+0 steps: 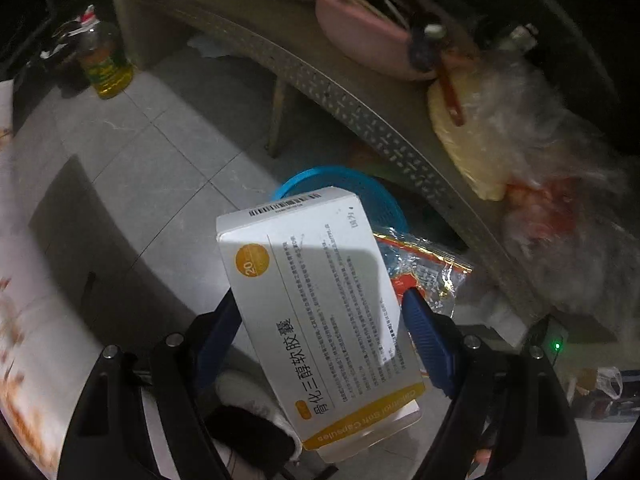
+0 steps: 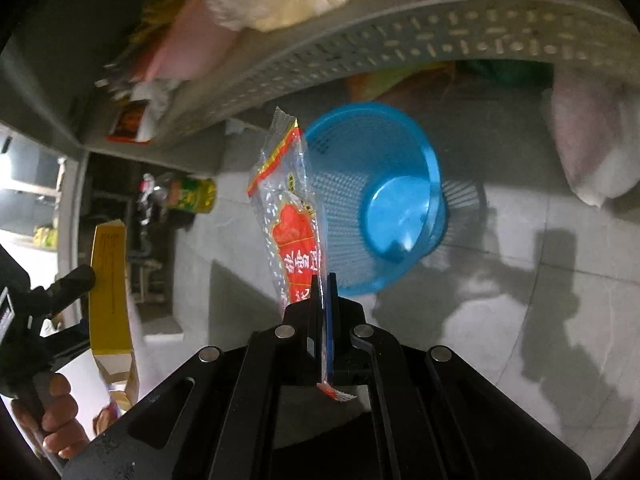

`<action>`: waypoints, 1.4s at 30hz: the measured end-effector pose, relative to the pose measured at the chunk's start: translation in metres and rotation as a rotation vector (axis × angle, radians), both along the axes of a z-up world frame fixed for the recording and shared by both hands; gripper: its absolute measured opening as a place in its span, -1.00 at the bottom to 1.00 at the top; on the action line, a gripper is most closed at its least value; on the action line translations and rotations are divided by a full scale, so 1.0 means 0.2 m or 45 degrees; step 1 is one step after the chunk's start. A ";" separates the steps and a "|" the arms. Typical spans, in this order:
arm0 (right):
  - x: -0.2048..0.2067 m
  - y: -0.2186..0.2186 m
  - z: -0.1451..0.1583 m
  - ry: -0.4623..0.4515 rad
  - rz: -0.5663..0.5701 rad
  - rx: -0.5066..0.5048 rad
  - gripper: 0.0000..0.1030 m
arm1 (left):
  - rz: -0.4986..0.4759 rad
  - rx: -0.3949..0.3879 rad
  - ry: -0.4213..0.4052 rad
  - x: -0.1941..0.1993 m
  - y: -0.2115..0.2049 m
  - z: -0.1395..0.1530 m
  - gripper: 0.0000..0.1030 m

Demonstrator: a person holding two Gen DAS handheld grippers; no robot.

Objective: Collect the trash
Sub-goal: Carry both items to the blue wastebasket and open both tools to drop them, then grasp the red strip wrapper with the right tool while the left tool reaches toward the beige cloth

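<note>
Left fingers (image 1: 320, 312) clamping medicine box (image 1: 316, 300), right fingers (image 2: 325, 280) pinching snack wrapper (image 2: 288, 216), blue basket (image 2: 400, 184) beyond

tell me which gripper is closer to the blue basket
Right, as far as the views show. The right gripper holds a wrapper just beside the basket; the left gripper, holding a box, sits further back.

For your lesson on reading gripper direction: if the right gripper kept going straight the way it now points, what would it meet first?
Probably the blue basket. The right gripper, shut on a wrapper, points down towards the basket's open mouth with nothing else between, though depth is hard to judge.
</note>
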State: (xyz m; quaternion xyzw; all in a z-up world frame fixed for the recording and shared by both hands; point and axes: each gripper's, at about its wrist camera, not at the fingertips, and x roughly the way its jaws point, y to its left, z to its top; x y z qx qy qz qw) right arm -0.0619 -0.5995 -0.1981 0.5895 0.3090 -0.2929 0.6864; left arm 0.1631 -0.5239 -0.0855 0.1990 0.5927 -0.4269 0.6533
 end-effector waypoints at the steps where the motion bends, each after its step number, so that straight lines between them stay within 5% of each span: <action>1: 0.03 -0.03 -0.02 0.007 -0.008 0.000 -0.99 | 0.005 0.008 0.000 0.02 -0.05 -0.04 0.55; 5: 0.09 -0.16 -0.09 0.043 -0.060 -0.043 -0.80 | 0.035 0.074 0.015 0.06 -0.22 -0.18 0.76; 7: 0.13 -0.19 -0.14 0.072 -0.058 -0.057 0.06 | 0.047 0.114 0.035 0.06 -0.27 -0.24 0.87; 14: 0.07 -0.10 -0.24 0.159 -0.065 -0.070 0.08 | 0.100 0.039 0.045 0.07 -0.26 -0.23 0.88; 22: -0.05 0.06 -0.02 0.211 -0.009 -0.241 0.21 | 0.143 -0.155 0.024 0.05 -0.01 0.09 0.87; 28: -0.04 0.29 0.34 0.358 0.130 -0.566 0.82 | 0.037 -0.247 -0.083 -0.09 0.38 0.42 0.88; 34: 0.05 0.59 0.64 0.427 0.302 -0.926 0.85 | -0.011 -0.386 -0.141 -0.27 0.95 0.70 0.88; 42: 0.14 0.99 0.93 0.246 0.534 -1.218 0.85 | 0.273 -0.647 -0.519 -0.46 1.82 0.98 0.88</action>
